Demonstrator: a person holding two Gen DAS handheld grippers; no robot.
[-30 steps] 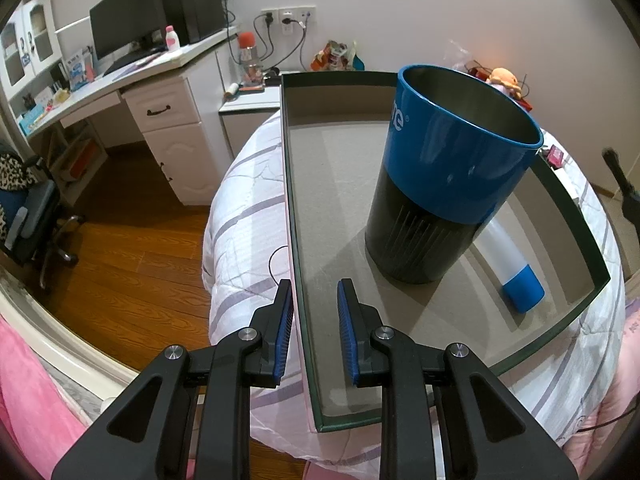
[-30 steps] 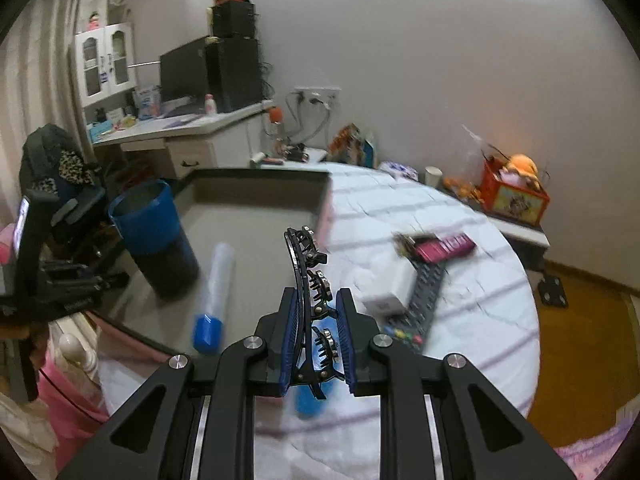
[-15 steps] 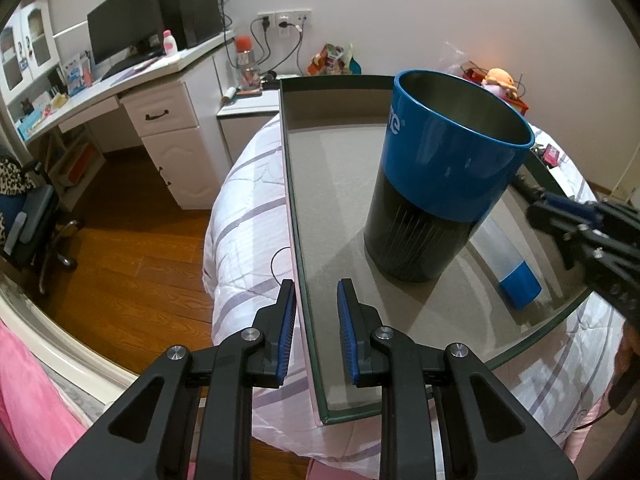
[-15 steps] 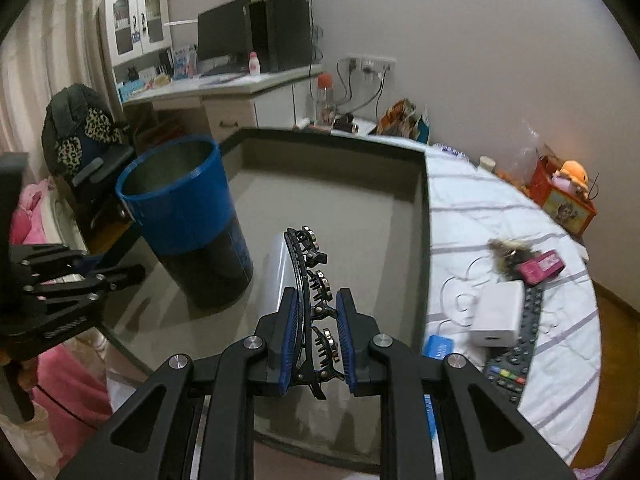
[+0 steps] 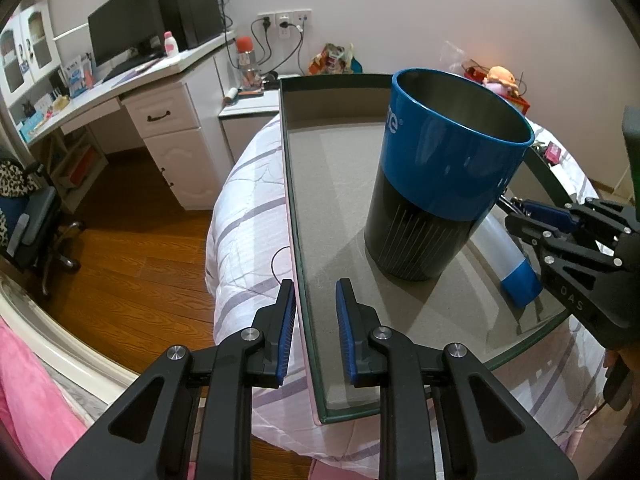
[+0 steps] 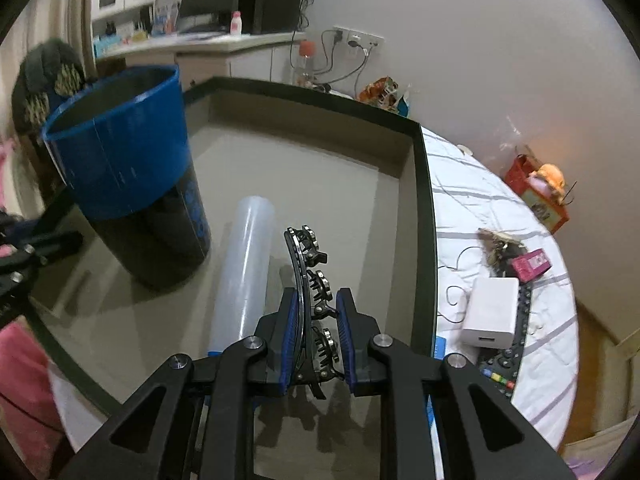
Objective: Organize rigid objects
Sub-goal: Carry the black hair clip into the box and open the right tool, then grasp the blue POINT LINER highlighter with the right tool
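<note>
- My left tongs (image 5: 314, 334) stand parted, gripping nothing, straddling the near left rim of the grey tray (image 5: 332, 184) on the bed (image 5: 244, 208).
- My right tongs (image 6: 316, 338) clamp a black hair clip (image 6: 310, 276), held over the tray floor.
- The blue-and-black cup (image 5: 440, 188) stands upright in the tray.
- The clear tube (image 6: 246, 272) lies beside the cup.

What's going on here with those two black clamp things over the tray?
A person is tidying objects into a shallow tray with a hand-held gripper in each hand. The right gripper is shut on a black hair clip, holding it above the tray floor beside a clear tube lying there. A blue cup stands upright in the tray. The left gripper is open, its fingers either side of the tray's wall.
</note>
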